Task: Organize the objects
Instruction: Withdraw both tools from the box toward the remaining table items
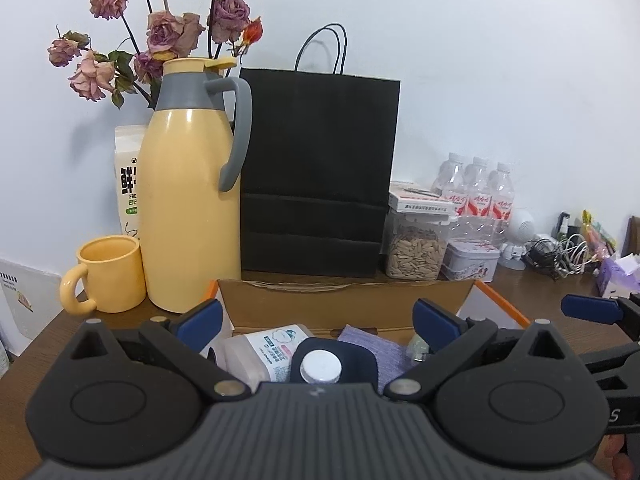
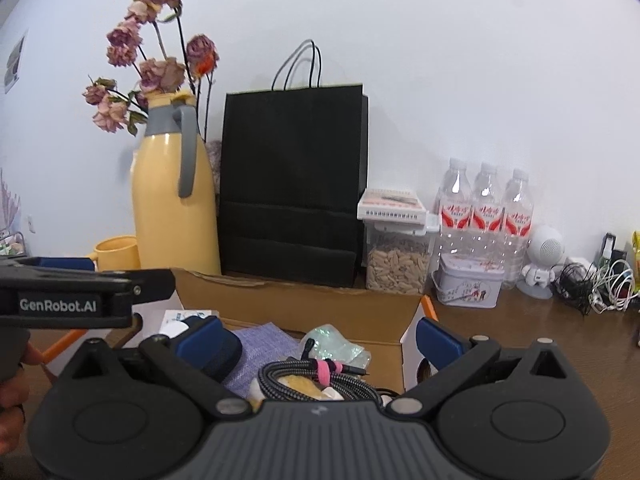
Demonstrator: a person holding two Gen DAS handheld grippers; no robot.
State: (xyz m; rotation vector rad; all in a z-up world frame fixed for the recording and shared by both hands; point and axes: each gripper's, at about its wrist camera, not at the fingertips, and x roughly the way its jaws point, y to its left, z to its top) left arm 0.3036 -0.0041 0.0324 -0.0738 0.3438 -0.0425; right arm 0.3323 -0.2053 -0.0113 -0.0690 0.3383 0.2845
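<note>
An open cardboard box (image 1: 344,300) (image 2: 300,300) sits on the wooden table in front of both grippers. In the left wrist view it holds a white labelled bottle (image 1: 266,350), a dark item with a white cap (image 1: 321,366) and a purple cloth (image 1: 376,350). The right wrist view shows the purple cloth (image 2: 264,344), a coiled braided cable with a pink strap (image 2: 320,376) and a crumpled clear wrapper (image 2: 340,344). My left gripper (image 1: 318,316) hangs open above the box, holding nothing. My right gripper (image 2: 318,336) is open too, nothing between its blue pads.
Behind the box stand a yellow thermos jug (image 1: 188,200) (image 2: 172,200), a yellow mug (image 1: 108,276), a black paper bag (image 1: 316,168) (image 2: 292,184), a seed jar (image 1: 416,248) (image 2: 396,264), a small tin (image 2: 468,284), water bottles (image 2: 484,212) and tangled cables (image 2: 596,284). Dried roses (image 1: 160,32) rise behind the jug.
</note>
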